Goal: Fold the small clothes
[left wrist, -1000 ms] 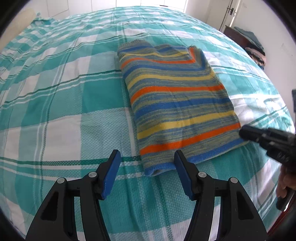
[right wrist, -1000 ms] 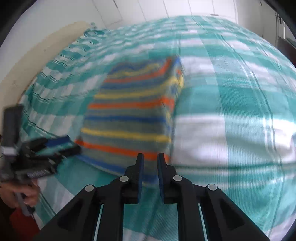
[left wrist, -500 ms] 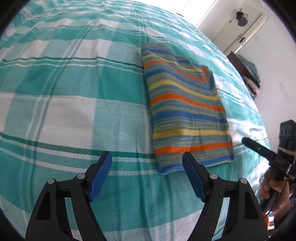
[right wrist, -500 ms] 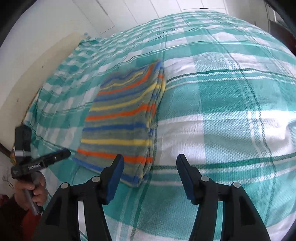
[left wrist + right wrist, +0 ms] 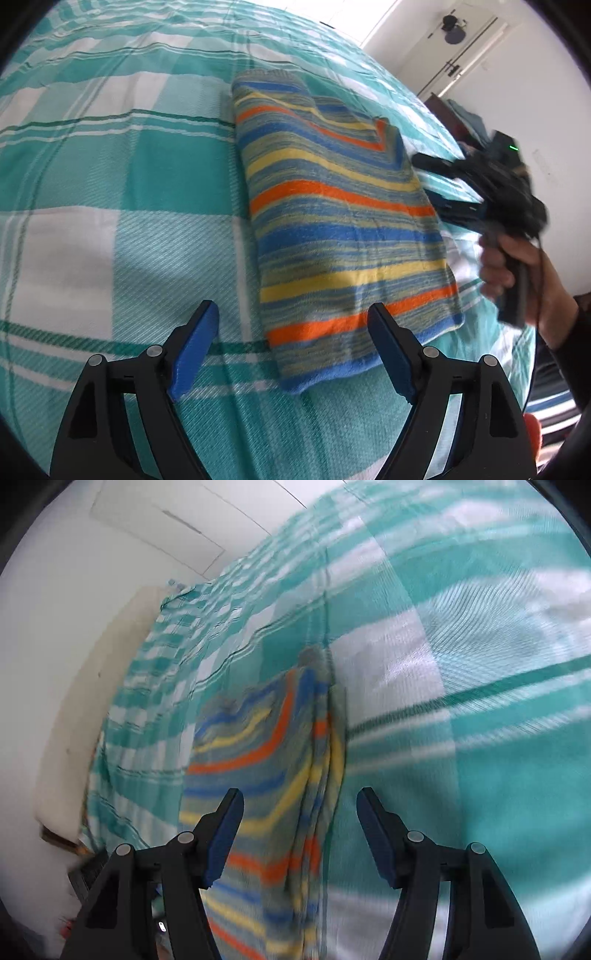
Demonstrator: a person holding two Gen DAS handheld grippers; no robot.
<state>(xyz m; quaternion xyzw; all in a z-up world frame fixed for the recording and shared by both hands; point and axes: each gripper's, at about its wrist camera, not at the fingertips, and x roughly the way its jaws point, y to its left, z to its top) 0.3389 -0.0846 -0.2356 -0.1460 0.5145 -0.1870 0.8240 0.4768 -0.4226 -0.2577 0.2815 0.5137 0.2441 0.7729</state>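
**Mira:** On the bed, where exactly is the garment?

**Tomas:** On the teal and white checked bedspread (image 5: 122, 192) lies a striped knit garment (image 5: 343, 221), folded into a long rectangle. Its stripes are blue, orange, yellow and grey-green. It lies flat, with the near short edge just in front of the left gripper (image 5: 291, 339).

**Mira:** Does the left gripper hold it?

**Tomas:** No. Its jaws are spread wide and are opening a little more. The blue pads (image 5: 194, 347) touch nothing. The left pad is over the bare bedspread, the right one is over the near corner of the garment, so only a part of that edge is seen between them.

**Mira:** And the right gripper?

**Tomas:** In the left wrist view the right gripper (image 5: 432, 181) is at the far long side of the garment, just beside its edge, and a hand (image 5: 517, 266) with a dark sleeve holds the handle. This part is blurred. In its own view the right gripper (image 5: 299, 830) has the jaws apart and opening. The stacked folded edge of the garment (image 5: 280, 760) appears between the two fingers, but the pads do not press on it. This view is blurred too, so I cannot tell if a finger touches the cloth.

**Mira:** Anything else around?

**Tomas:** A white wall and a door (image 5: 454, 48) are behind the bed.
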